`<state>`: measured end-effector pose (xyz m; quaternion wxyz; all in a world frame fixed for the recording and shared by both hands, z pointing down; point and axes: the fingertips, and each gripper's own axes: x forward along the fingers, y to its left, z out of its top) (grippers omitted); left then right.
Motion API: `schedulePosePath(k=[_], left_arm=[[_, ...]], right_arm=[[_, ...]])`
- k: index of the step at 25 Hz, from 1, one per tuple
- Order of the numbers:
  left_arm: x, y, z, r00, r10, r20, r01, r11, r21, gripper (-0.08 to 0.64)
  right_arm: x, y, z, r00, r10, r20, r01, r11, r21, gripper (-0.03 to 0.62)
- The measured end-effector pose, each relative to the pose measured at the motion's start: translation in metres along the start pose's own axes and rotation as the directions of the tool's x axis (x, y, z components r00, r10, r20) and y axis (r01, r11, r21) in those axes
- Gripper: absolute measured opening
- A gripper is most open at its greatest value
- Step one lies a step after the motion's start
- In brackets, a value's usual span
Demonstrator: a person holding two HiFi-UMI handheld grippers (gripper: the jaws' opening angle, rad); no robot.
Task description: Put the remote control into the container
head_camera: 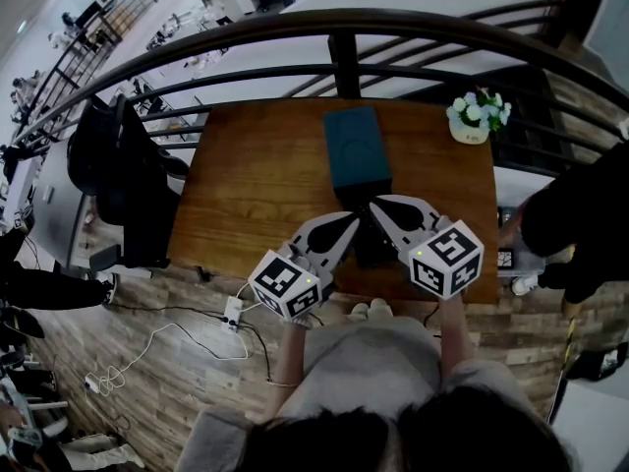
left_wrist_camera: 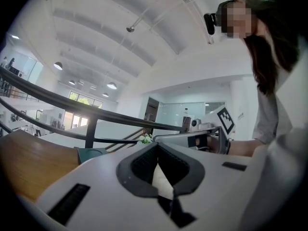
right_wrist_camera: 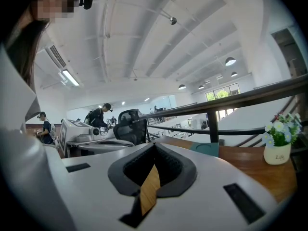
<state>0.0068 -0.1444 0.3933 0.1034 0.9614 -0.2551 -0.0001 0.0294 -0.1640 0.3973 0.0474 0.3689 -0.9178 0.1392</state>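
Observation:
A dark teal rectangular container [head_camera: 356, 146] lies on the wooden table [head_camera: 256, 185], towards its far middle; it also shows as a teal edge [left_wrist_camera: 89, 153] in the left gripper view and as the container [right_wrist_camera: 207, 149] in the right gripper view. A black remote control [head_camera: 373, 249] lies just in front of it, partly hidden under the two grippers. My left gripper [head_camera: 354, 218] and right gripper [head_camera: 376, 205] hover side by side above the remote, tips almost meeting. Both are shut with nothing held: the left gripper [left_wrist_camera: 156, 147] and the right gripper [right_wrist_camera: 154, 146] have their pads together.
A white pot of flowers [head_camera: 477, 116] stands at the table's far right corner. A dark railing [head_camera: 344, 62] runs behind the table. An office chair with a black jacket [head_camera: 118, 165] stands left of it, a person in black [head_camera: 580, 224] on the right, and a power strip [head_camera: 233, 313] on the floor.

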Motion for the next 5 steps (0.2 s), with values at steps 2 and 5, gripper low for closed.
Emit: schedulePosePath(k=[2,5], left_arm=[[0.0008,-0.0007,-0.0003,1.000,0.001,0.000,-0.001,1.000,0.002,0.003],[0.0022,-0.0016,-0.0009,1.000,0.003,0.001,-0.003,1.000,0.003,0.005]], right_arm=[[-0.0013,-0.0009,-0.0001,1.000,0.000,0.002,0.000,1.000,-0.001,0.029],[-0.0032,-0.0023,-0.0003,1.000,0.001,0.004,-0.001,1.000,-0.003,0.029]])
